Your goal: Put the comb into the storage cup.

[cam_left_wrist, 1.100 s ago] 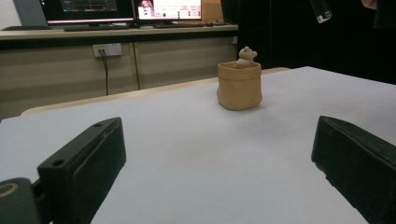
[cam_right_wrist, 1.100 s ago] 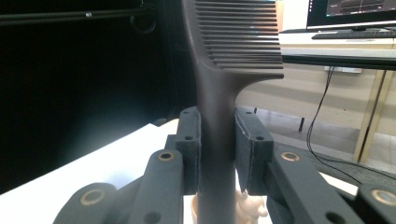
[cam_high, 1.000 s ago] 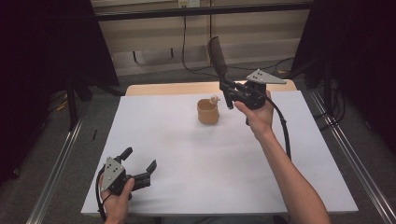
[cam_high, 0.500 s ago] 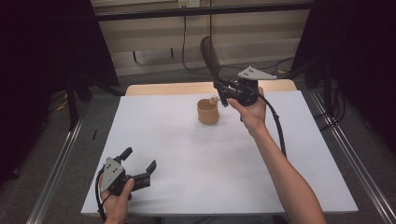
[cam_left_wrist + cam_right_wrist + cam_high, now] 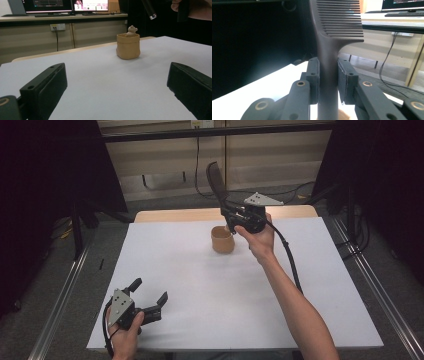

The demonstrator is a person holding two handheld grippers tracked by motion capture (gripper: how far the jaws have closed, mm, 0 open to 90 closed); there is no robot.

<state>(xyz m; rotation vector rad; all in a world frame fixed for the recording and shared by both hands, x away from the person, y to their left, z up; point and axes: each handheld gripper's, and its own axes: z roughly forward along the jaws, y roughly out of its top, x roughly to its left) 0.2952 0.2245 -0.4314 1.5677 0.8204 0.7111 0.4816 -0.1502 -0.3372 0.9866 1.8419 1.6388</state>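
A tan cup [image 5: 222,239] with a small bear figure [image 5: 131,30] on its rim stands at the far middle of the white table [image 5: 200,285]; it is also ahead in the left gripper view [image 5: 128,46]. My right gripper [image 5: 231,216] hovers just above and right of the cup, shut on the handle of a dark comb [image 5: 217,181] that points up and back. In the right gripper view the comb [image 5: 329,50] rises between the two pads, its teeth at the top. My left gripper [image 5: 149,296] rests open near the front left corner, nothing between its jaws.
Past the table's far edge are a wooden strip [image 5: 175,215], a wall with cables and desks with monitors [image 5: 65,5]. Metal rails [image 5: 60,295] run along both sides of the table. A wide bare stretch of table lies between the left gripper and the cup.
My right gripper with the comb has drifted slightly left and away, closer over the cup. The left gripper has not moved.
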